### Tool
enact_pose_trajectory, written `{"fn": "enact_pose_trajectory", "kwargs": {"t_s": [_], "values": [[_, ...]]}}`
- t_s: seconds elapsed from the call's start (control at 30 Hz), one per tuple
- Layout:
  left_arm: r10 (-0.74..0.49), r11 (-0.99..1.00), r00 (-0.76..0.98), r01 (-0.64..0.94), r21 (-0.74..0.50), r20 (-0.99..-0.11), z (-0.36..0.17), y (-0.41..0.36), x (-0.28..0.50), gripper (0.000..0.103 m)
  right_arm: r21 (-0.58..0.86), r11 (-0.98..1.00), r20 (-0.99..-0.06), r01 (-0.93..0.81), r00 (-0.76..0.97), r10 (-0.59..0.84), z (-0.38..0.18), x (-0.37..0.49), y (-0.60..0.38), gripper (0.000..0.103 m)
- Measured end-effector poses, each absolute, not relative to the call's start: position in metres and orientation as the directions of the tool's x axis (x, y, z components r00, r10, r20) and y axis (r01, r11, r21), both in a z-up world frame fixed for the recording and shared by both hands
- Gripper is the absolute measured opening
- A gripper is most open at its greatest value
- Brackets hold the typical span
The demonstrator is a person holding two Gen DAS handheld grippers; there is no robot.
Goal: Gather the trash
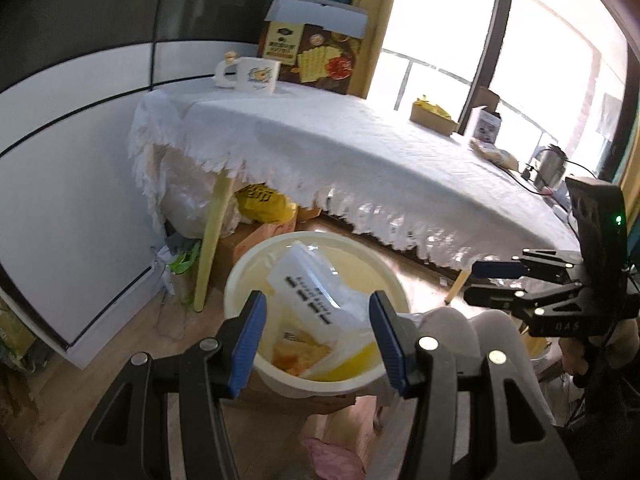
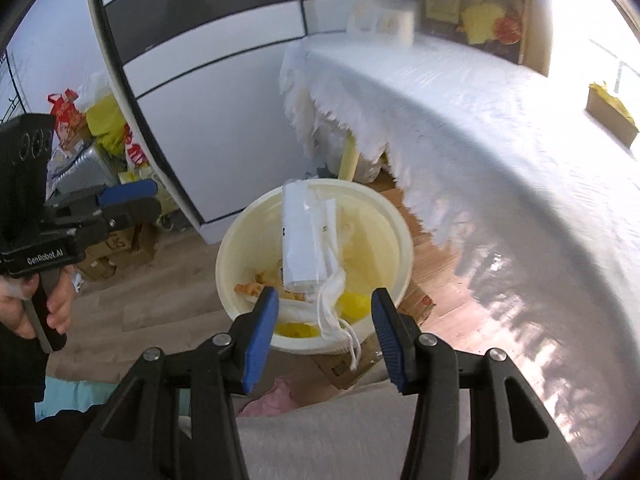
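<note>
Left hand-held gripper point(image 1: 318, 344): jaws apart, nothing between them, hanging above the near rim of the bin point(image 1: 240, 280).
Right hand-held gripper point(image 2: 325, 340): jaws apart and empty as well, also over the bin's near rim; seen from the left wrist view it sits off to the right, side-on.
Bin: cream, round, on the floor just beside the cloth-covered surface point(image 1: 360, 140); it already holds yellow scraps and crumpled white pieces.
Trash now: a white printed packet point(image 2: 304, 236) lies in the bin on top of the rest.
Long axis: in the right wrist view the packet runs from the far rim towards the near side, its far end raised at the rim.
Risk, packet: propped high, it could tip out over the rim if the bin is knocked.
Risk, strings: white ties point(image 2: 352, 344) trail over the near edge and could snag a finger, dragging trash out.
Risk, view: motion blur makes small leftovers on the surface hard to spot.
</note>
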State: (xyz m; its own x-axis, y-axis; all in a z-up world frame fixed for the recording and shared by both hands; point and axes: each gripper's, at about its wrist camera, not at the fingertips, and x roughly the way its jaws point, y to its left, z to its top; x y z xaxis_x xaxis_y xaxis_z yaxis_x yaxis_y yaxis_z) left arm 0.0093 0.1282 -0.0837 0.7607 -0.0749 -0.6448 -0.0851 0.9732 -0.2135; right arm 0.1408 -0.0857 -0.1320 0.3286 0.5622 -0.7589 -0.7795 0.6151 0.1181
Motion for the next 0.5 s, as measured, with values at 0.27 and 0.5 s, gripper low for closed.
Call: {"fn": "enact_pose_trajectory", "kwargs": {"t_s": [0.27,0.5], "values": [[-0.129,0.980,0.774,0.004,-0.198,-0.620,-0.068,0.084,0.008,0.065,0.120,0.667,-0.710,-0.735,0.406,0.575,-0.112,0.123,-0.135,0.046],[-0.138,0.988,0.794,0.067,-0.140,-0.592,-0.047,0.047,0.002,0.071,0.106,0.701,-0.661,-0.705,0.476,0.579,-0.088,0.109,-0.173,0.046]]}}
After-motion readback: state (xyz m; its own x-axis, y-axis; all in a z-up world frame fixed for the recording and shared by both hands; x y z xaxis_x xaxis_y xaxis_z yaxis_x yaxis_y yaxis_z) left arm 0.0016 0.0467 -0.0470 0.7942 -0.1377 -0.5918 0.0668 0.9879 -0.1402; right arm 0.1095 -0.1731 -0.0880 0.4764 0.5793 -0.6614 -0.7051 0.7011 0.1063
